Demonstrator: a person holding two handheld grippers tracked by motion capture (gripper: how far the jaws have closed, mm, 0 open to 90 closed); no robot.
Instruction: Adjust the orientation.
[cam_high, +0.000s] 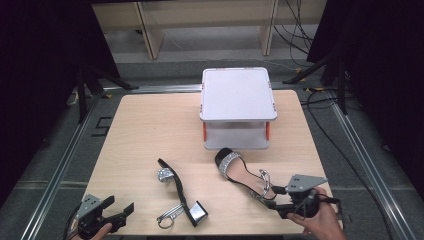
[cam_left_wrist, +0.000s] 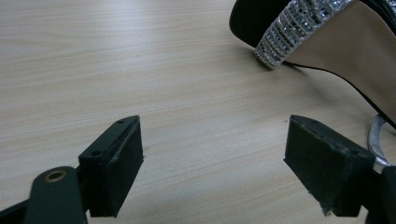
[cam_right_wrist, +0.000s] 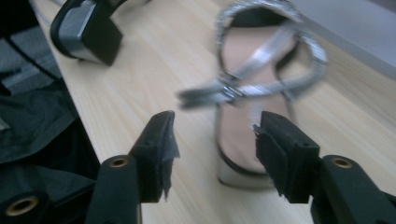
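High view: upright sandal (cam_high: 245, 175) runs diagonally, toe toward shelf (cam_high: 238, 106).

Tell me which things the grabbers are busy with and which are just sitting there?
In the job:
upright sandal, just ahead of the open right gripper
tipped-over sandal
open left gripper

Just lying about:
grey two-level stand
wooden table
cables on the floor

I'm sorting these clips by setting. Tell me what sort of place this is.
Probably a lab recording station, not a home: a bare wooden table on a metal-framed base, black curtains at both sides, loose cables on the floor behind, and two sandals laid out as props.
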